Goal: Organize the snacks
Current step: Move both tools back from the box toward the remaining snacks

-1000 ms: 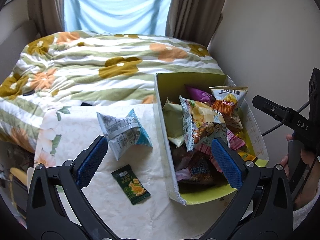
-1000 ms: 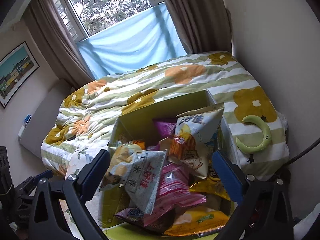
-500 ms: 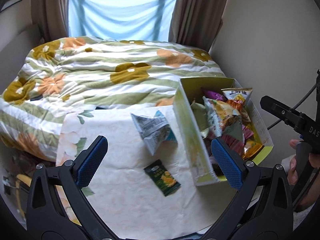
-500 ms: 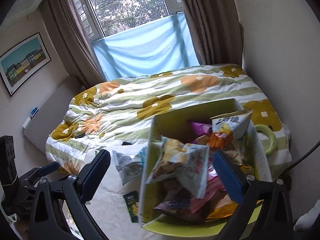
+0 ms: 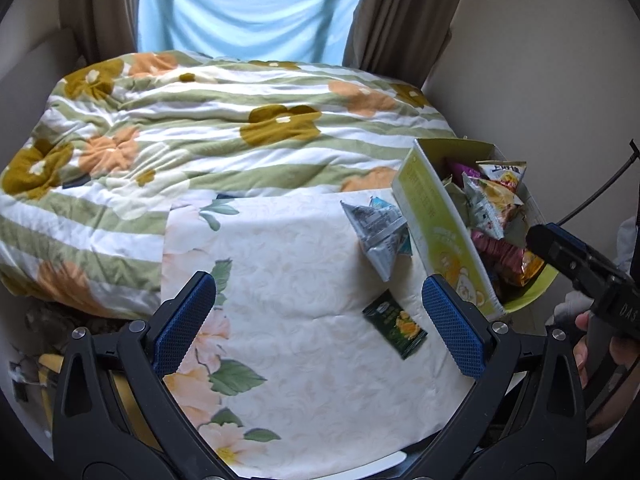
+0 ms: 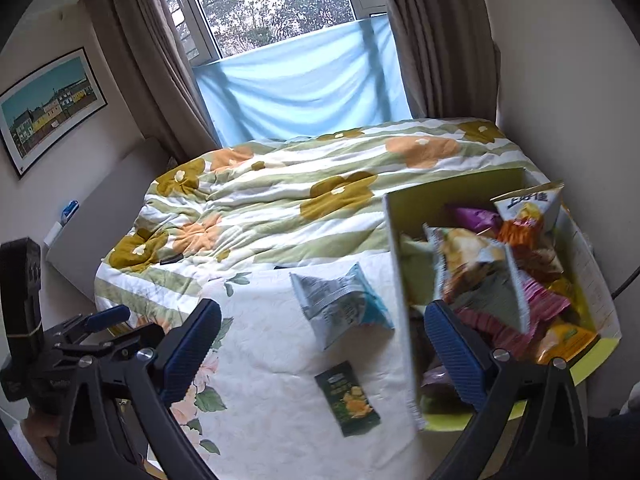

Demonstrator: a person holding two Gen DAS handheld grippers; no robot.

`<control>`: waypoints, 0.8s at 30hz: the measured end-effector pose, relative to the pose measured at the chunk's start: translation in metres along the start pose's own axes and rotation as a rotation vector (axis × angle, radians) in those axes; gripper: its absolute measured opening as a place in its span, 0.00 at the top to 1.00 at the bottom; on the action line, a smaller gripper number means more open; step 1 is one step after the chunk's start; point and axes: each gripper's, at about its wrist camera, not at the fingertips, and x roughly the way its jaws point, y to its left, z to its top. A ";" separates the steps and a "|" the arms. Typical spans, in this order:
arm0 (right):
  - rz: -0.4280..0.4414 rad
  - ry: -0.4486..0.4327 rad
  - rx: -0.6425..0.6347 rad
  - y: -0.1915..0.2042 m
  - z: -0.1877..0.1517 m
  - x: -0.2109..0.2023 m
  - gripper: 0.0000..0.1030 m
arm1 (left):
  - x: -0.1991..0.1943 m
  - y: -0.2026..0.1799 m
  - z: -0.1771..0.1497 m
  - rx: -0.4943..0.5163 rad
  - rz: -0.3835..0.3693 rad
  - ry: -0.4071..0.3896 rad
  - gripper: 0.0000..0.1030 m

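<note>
A yellow-green cardboard box (image 5: 436, 220) (image 6: 404, 308) full of snack bags stands at the right of a floral cloth. A grey and blue snack bag (image 5: 378, 232) (image 6: 340, 306) lies on the cloth left of the box. A small dark green packet (image 5: 394, 322) (image 6: 352, 398) lies nearer to me. My left gripper (image 5: 318, 324) is open and empty above the cloth. My right gripper (image 6: 320, 352) is open and empty, its right finger in front of the box. Its black body shows in the left wrist view (image 5: 580, 268).
The floral cloth (image 5: 288, 280) covers a table at the foot of a bed with a green striped flowered quilt (image 5: 200, 132). A wall runs along the right behind the box. A window with curtains is at the back, a framed picture (image 6: 48, 108) on the left wall.
Both grippers have pulled back and shifted left, away from the box. The box and two loose packets now sit farther right and smaller in both views. Nothing was picked up.
</note>
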 end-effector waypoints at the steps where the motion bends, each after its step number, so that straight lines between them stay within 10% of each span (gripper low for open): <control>1: -0.002 0.002 -0.002 0.006 -0.003 0.002 0.02 | 0.002 0.007 0.000 0.004 -0.010 0.007 0.01; 13: -0.057 0.112 -0.054 0.048 -0.059 0.055 0.02 | 0.053 0.041 0.017 0.128 -0.043 0.095 0.01; 24: -0.146 0.176 -0.079 0.033 -0.104 0.112 0.02 | 0.136 -0.026 0.053 0.331 -0.072 0.162 0.01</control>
